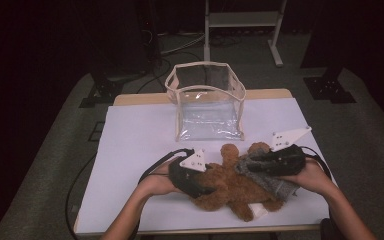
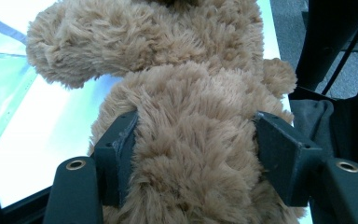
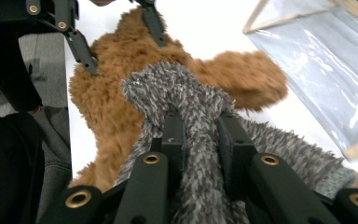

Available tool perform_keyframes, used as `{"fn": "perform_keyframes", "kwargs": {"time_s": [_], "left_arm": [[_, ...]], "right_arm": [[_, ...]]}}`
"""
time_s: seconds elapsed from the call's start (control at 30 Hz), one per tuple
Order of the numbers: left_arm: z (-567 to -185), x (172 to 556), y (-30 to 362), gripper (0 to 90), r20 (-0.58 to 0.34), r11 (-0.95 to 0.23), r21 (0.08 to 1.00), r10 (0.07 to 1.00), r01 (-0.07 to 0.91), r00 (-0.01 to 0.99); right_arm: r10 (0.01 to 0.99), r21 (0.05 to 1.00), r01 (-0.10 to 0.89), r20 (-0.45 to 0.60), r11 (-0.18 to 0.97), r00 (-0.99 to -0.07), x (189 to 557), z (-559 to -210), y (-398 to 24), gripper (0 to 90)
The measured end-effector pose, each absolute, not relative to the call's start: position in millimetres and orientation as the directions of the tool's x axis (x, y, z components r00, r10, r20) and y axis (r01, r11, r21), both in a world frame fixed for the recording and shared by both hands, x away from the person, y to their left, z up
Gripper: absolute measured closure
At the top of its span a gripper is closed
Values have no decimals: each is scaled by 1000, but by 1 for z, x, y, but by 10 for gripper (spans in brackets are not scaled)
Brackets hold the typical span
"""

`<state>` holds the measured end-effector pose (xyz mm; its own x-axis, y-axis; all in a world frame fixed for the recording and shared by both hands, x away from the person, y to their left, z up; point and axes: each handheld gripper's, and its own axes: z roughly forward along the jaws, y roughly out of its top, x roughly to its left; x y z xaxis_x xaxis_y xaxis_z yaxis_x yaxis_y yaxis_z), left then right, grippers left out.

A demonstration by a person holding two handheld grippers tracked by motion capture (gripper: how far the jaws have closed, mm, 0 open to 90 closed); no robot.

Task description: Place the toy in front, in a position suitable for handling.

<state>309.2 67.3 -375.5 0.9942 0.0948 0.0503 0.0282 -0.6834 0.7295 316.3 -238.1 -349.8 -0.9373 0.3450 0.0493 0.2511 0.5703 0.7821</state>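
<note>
A brown teddy bear [image 1: 230,187] lies on the white table [image 1: 135,145] near its front edge. My left gripper [image 1: 200,182] comes in from the left, and its jaws press into the fur on both sides of the bear's body [image 2: 191,93]. A grey fuzzy knit garment [image 1: 270,182] lies over the bear's right part. My right gripper [image 1: 247,165] is shut on a bunched fold of that grey knit [image 3: 177,88], with the bear [image 3: 107,102] underneath. The left gripper [image 3: 119,39] is also visible farther off in the right gripper view, straddling the bear.
A clear plastic bag [image 1: 207,107] with beige trim stands open at the back middle of the table, close beyond the bear [image 3: 321,60]. Cables trail off the table's left side. A metal stand [image 1: 242,20] is on the floor behind.
</note>
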Motion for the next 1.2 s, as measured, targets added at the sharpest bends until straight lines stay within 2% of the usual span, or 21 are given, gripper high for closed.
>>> {"fn": "perform_keyframes", "kwargs": {"time_s": [0.27, 0.63, 0.8, 0.93, 1.07, 1.2], "left_arm": [[-373, 309, 64, 341, 58, -699, 715, 86, 19, 995], [-372, 311, 64, 339, 68, -704, 710, 96, 20, 993], [-364, 313, 76, 301, 79, -682, 730, 124, 27, 989], [-362, 313, 90, 324, 89, -686, 726, 164, 49, 983], [-370, 313, 91, 338, 77, -693, 718, 175, 68, 982], [-376, 314, 85, 342, 57, -683, 727, 168, 75, 984]], "right_arm": [[378, 801, 292, 89, 523, -921, 316, -355, -262, 743], [312, 777, 243, 63, 581, -948, 330, -353, -219, 742], [345, 781, 285, 95, 556, -934, 330, -361, -235, 744], [361, 789, 308, 117, 531, -925, 330, -363, -246, 743], [357, 800, 281, 90, 531, -930, 328, -353, -238, 744], [313, 804, 227, 54, 550, -948, 326, -340, -213, 743]]}}
